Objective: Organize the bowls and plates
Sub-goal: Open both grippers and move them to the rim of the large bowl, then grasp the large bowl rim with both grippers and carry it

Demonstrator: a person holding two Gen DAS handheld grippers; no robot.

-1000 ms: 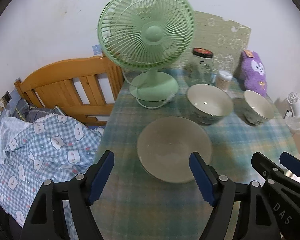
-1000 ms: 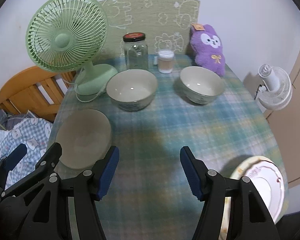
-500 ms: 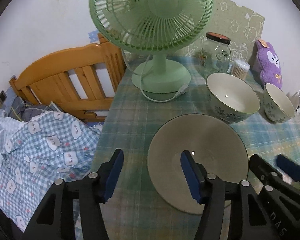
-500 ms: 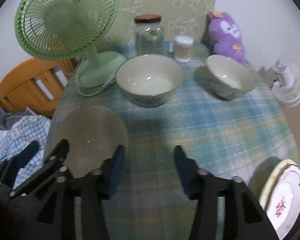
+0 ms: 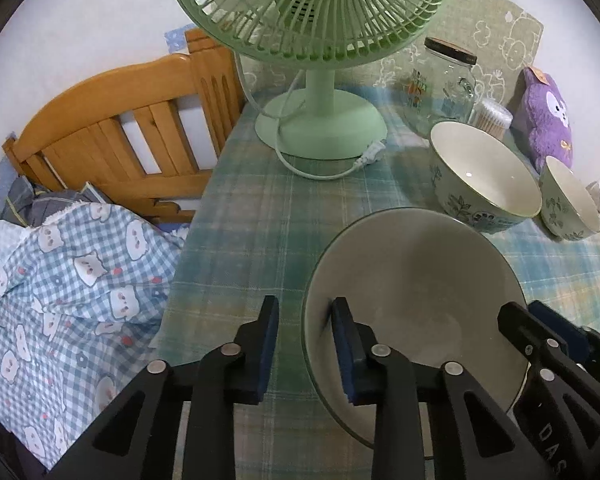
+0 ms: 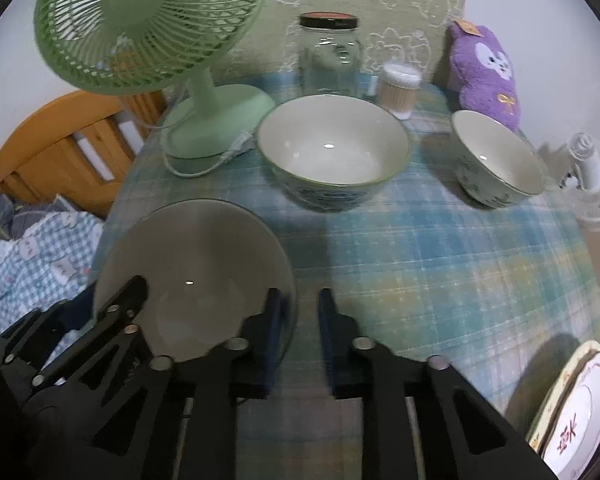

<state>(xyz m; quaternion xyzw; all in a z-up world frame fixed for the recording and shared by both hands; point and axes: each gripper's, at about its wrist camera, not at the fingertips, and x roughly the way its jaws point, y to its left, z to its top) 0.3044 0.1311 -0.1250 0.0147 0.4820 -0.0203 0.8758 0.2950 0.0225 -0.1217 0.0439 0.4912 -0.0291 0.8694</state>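
A grey-green plate (image 5: 412, 280) (image 6: 188, 248) lies near the front left of the checked tablecloth. My left gripper (image 5: 305, 312) straddles its left rim, one finger on the cloth and one inside the plate. Its jaws are closing, and cloth still shows beside the rim. My right gripper (image 6: 300, 304) straddles the right rim and is shut on it. A large leaf-patterned bowl (image 5: 484, 172) (image 6: 332, 148) and a smaller matching bowl (image 5: 572, 196) (image 6: 496, 160) stand behind the plate. Stacked floral plates (image 6: 576, 412) sit at the front right.
At the back left stands a green desk fan (image 5: 320, 128) with its cord trailing on the cloth. A glass jar (image 6: 332, 60), a cotton-swab tub (image 6: 398, 88) and a purple plush (image 6: 484, 76) line the back. A wooden bed frame (image 5: 120, 120) is beyond the left edge.
Both grippers came down and forward onto the grey-green plate. Their jaws narrowed from wide open to a small gap over opposite rims.
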